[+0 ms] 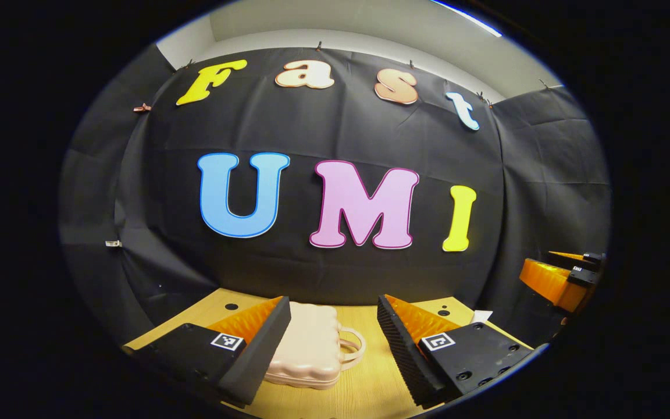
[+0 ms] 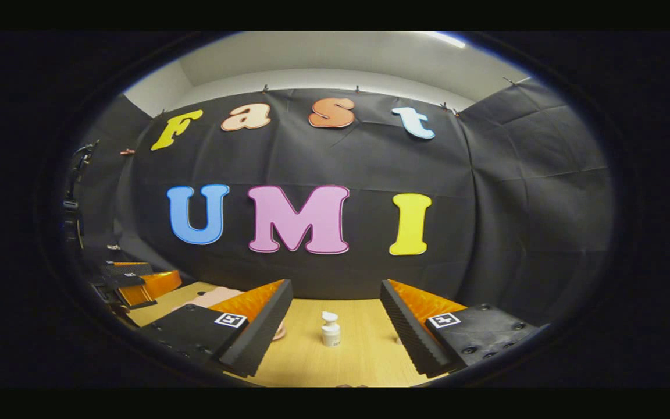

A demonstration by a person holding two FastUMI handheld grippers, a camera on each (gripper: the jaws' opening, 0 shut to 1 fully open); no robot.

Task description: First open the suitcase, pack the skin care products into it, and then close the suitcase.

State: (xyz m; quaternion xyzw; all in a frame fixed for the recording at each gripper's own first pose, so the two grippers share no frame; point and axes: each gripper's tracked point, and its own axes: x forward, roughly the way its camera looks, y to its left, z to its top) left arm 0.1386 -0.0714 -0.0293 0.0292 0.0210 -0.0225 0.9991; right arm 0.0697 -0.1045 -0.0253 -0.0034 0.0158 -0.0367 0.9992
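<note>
A small pale pink suitcase (image 1: 309, 349) with a ribbed shell lies shut on the wooden table (image 1: 364, 387), its loop handle (image 1: 351, 348) pointing right. My left gripper (image 1: 333, 317) hovers above and before it, open, with nothing between its fingers. In the right gripper view a small white pump bottle (image 2: 330, 329) stands upright on the table (image 2: 312, 361), a short way ahead. My right gripper (image 2: 335, 302) is open and apart from the bottle. A corner of the pink suitcase (image 2: 213, 297) peeks out behind its left finger.
The black cloth wall closes off the table's far edge. The other gripper (image 1: 562, 279) shows at the far right of the left gripper view, and the other gripper (image 2: 137, 282) at the far left of the right gripper view. A white scrap (image 1: 481, 316) lies at the table's back right.
</note>
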